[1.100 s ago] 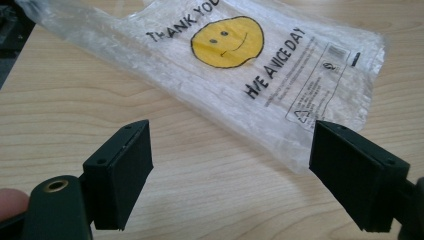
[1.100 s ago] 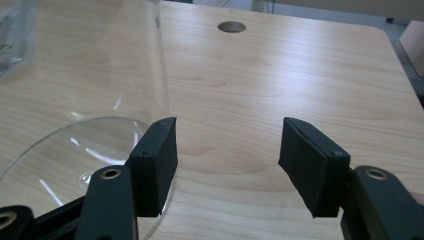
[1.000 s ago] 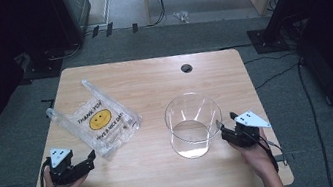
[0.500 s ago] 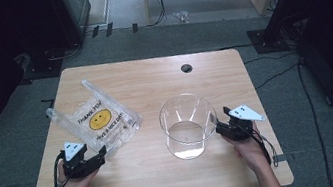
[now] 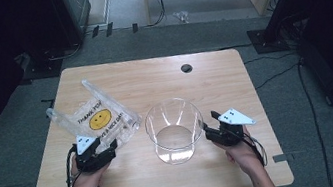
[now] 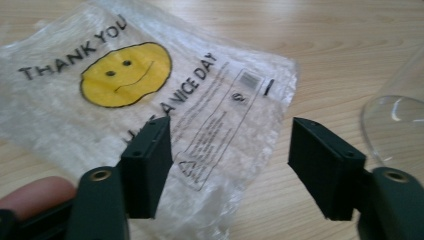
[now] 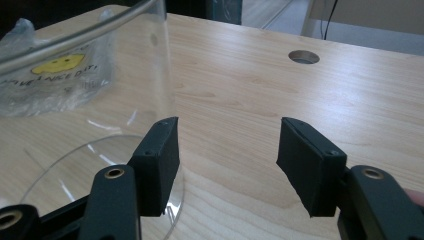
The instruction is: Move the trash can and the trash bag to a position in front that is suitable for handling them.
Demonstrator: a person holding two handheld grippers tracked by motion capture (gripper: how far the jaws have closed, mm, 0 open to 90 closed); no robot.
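Handles of plastic bag [image 6: 150, 95] run off frame.

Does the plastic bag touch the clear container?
Apart. In the left gripper view, bare table lies between the plastic bag and the clear container.

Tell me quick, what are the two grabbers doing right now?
Left gripper: open, jaws just been closing, over the corner of the plastic bag, not gripping it.
Right gripper: open, holding nothing, beside the clear container.
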